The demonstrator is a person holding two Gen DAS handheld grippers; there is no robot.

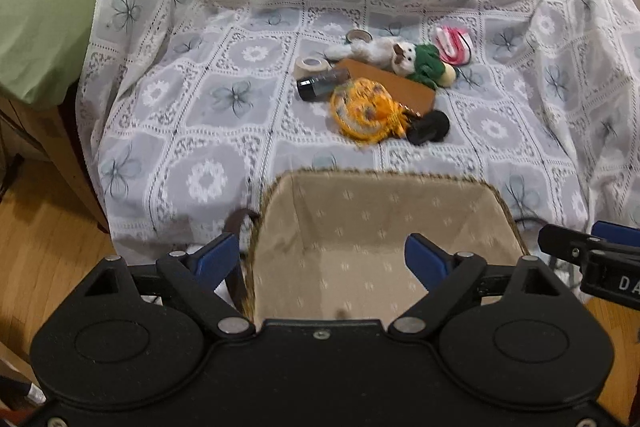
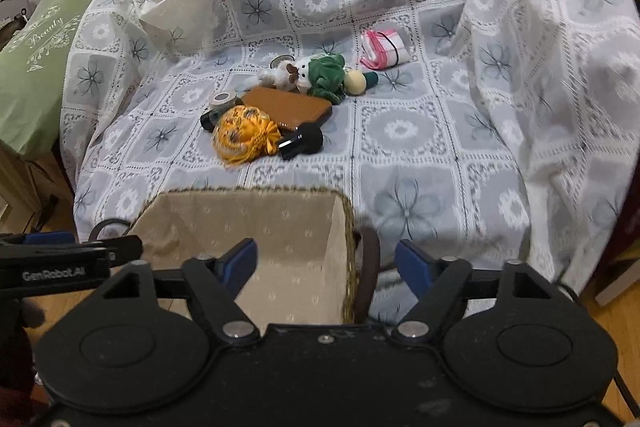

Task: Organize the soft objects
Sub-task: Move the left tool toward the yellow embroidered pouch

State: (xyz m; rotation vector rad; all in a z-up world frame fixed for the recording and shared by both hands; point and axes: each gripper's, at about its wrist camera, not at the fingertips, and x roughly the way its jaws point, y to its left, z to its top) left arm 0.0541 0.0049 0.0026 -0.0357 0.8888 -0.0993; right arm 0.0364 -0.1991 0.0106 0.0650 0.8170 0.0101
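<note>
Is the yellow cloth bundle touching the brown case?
Touching. In the right wrist view the yellow cloth bundle overlaps the near edge of the brown case with no gap between them.

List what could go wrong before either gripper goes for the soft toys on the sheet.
1. The plush dog lies partly on the brown notebook, so a grab may drag the notebook along.
2. The yellow fabric pouch touches a black bottle; pinching it could knock the bottle rolling.
3. The lined basket sits at the sheet's front edge; a bump from the open left gripper or right gripper might tip it off.
</note>
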